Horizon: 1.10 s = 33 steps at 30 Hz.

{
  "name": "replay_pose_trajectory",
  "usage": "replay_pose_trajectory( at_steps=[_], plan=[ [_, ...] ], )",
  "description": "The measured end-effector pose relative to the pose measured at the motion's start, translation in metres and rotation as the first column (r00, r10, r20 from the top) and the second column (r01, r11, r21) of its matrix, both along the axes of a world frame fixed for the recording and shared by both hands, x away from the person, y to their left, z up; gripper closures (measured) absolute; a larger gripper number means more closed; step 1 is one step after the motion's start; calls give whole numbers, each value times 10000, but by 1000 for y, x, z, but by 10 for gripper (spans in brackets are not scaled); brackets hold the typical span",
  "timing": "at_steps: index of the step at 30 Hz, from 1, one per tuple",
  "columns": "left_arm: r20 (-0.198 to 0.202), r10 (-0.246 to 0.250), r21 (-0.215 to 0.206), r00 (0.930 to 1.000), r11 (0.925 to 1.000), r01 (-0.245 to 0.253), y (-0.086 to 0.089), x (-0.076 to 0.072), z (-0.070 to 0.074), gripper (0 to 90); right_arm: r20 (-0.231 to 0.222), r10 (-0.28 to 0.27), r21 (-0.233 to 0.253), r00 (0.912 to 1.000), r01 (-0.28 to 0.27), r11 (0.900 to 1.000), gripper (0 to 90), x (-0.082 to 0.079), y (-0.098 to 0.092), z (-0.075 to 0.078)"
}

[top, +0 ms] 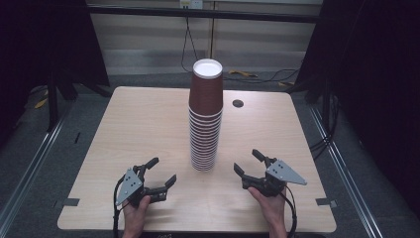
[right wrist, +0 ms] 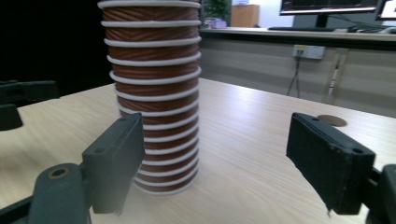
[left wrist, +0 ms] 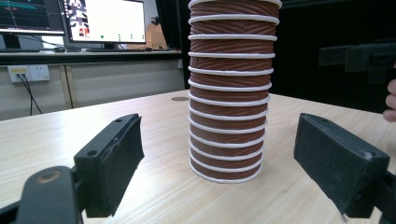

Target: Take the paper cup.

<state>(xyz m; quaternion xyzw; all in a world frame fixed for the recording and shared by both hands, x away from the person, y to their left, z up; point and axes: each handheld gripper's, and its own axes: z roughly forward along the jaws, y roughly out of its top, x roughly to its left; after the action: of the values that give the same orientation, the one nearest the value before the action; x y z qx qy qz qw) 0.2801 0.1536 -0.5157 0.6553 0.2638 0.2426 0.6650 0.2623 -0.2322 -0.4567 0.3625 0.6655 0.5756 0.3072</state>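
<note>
Both sets of jaws are spread wide with nothing between the pads. The left gripper [top: 157, 173] is held low over the near-left part of the table [top: 124, 129], and in the left gripper view the stack of paper cups [left wrist: 229, 93] is framed right between its two black pads [left wrist: 116, 158], still a little way off. The right gripper [top: 247, 162] is mirrored on the near-right side, jaws angled in toward the stack, also not touching it.

The stack of paper cups [top: 205, 116] is standing in the middle of the table, upside down, so the white bottom of the top cup [top: 207, 68] is facing up. The rolled white rims are seen as rings down the side, packed close in the lower part.

Handling-wise, it's probably very light and pretty tippy, being so tall on a narrow base. The ribbed brown walls should give decent grip, but thin paper gets crushed easily, so a gentle squeeze is called for. The top cup would best be pinched across its exposed brown wall, above the rims below, and lifted straight up. The lower stack could be steadied by the other gripper, since nested cups tend to stick and get dragged along.
</note>
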Motion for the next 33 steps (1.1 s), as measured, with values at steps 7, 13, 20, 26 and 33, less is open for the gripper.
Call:
replay_pose_trajectory(
  at_steps=[7, 13, 20, 26, 33],
  plan=[
    [-14, -23, -16, 10000, 10000, 23, 0, 0, 0, 155, -296, 817, 328, 9962, -807, 9962, 223, 7, 5, 22],
    [-13, -21, -17, 10000, 10000, 21, 0, 0, 0, 155, -275, 1279, 205, 9914, -1273, 9916, 267, 14, 7, 47],
    [-12, -25, -20, 10000, 10000, 25, 0, 0, 0, 155, 45, 1562, -15, 9877, -1561, 9877, 267, 22, 12, 79],
    [-11, -26, -21, 10000, 10000, 26, 0, 0, 0, 155, -288, 2457, -265, 9689, -2464, 9688, 291, 33, 17, 106],
    [-7, -32, -15, 10000, 10000, 32, 0, 0, 0, 155, -134, 2764, -451, 9609, -2767, 9599, 277, 41, 27, 132]
  ],
)
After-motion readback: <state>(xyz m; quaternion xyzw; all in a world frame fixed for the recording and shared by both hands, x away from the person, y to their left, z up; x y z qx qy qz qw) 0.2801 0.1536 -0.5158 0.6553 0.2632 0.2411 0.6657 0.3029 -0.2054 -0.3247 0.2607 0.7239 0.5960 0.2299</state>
